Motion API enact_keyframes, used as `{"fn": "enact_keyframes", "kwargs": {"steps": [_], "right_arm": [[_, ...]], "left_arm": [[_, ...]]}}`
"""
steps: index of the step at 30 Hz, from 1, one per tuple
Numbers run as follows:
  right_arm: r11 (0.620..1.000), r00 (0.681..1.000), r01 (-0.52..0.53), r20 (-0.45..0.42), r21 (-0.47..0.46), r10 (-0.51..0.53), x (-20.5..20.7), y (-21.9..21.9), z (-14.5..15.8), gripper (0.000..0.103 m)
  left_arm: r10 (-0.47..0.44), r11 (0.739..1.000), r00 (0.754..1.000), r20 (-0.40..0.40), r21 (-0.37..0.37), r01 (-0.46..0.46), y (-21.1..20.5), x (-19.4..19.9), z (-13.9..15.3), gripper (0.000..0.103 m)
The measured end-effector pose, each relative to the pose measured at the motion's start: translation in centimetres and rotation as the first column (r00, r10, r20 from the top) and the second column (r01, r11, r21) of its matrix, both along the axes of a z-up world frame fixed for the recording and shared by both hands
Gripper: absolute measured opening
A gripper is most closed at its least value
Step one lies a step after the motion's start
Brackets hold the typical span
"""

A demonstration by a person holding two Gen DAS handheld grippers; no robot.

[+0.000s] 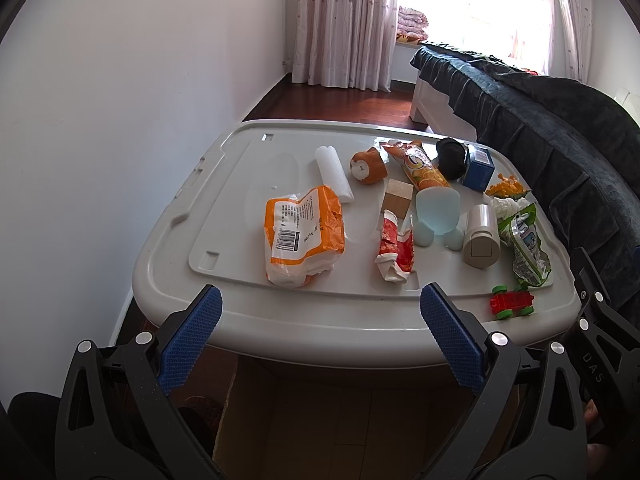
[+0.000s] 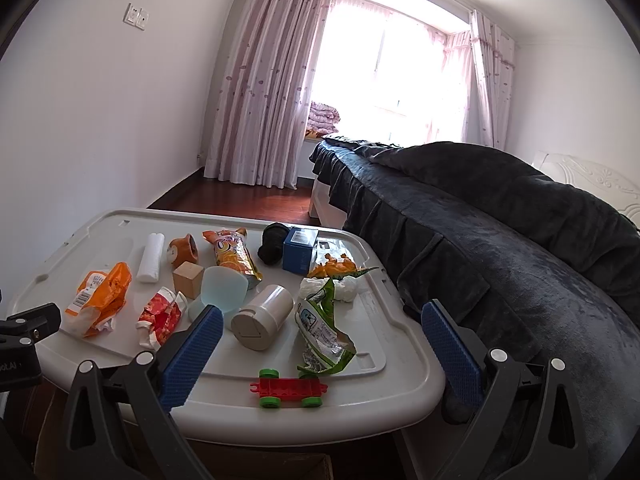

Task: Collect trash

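Both claws gape wide and empty, and the left claw [image 1: 320,312] sits nearer the orange wrapper [image 1: 302,236], lying lengthwise at twelve o'clock on the tabletop [image 1: 360,320].

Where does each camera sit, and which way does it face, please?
Left wrist: on the left gripper, before the near edge of the lid, facing the curtains; its open fingers and the right gripper's edge show.
Right wrist: on the right gripper, further right, facing the bed and window; its open fingers show.
Shared: lid, orange bag, toy car.
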State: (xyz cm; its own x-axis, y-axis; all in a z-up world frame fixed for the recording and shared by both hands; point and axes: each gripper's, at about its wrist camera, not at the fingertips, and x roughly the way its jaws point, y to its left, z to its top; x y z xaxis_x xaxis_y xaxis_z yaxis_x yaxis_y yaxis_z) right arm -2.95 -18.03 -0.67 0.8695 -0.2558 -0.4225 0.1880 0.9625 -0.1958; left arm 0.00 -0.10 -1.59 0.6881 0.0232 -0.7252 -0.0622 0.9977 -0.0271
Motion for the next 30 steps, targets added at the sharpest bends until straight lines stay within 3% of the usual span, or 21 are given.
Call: {"fn": "enact_keyframes", "kwargs": {"steps": [30], "right_arm": [[1.000, 1.000, 0.000, 0.007, 0.003, 0.000, 0.12, 0.32, 0.59, 0.098]], "left_arm": [[0.001, 1.000, 1.000, 0.001, 0.001, -0.001, 0.03, -0.07, -0.01, 0.097]]}}
